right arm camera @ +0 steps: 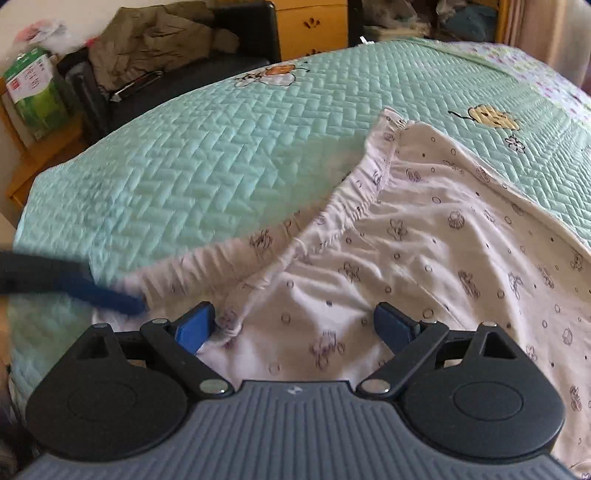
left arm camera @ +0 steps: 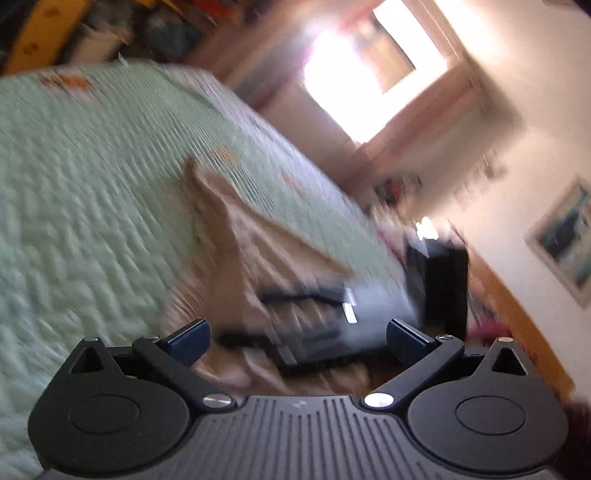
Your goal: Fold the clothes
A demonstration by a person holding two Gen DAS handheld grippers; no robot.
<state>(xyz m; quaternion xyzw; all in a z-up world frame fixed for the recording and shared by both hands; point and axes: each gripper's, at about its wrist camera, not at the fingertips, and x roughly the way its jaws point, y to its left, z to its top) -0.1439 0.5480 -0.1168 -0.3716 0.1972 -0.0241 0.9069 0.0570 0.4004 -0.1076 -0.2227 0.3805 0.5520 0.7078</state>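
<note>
A white garment (right arm camera: 424,258) with small printed figures and a gathered elastic waistband (right arm camera: 354,192) lies spread on a mint-green quilted bedspread (right arm camera: 184,155). My right gripper (right arm camera: 295,326) is open, low over the garment's near edge, and a bunched fold touches its left finger (right arm camera: 195,328). The left gripper's blue finger (right arm camera: 110,295) comes in from the left, blurred, at the waistband's near end. In the tilted, blurred left wrist view, my left gripper (left arm camera: 297,341) is open with nothing between its fingers, above the garment (left arm camera: 229,240). A dark grey shape (left arm camera: 314,321) ahead looks like the right gripper.
A dark chair (right arm camera: 177,74) heaped with an olive jacket (right arm camera: 155,40) stands beyond the bed's far edge, beside a yellow wooden cabinet (right arm camera: 310,26) and a green package (right arm camera: 37,88). A bright window (left arm camera: 369,66), a framed picture (left arm camera: 565,236) and a dark box (left arm camera: 443,280) show on the other side.
</note>
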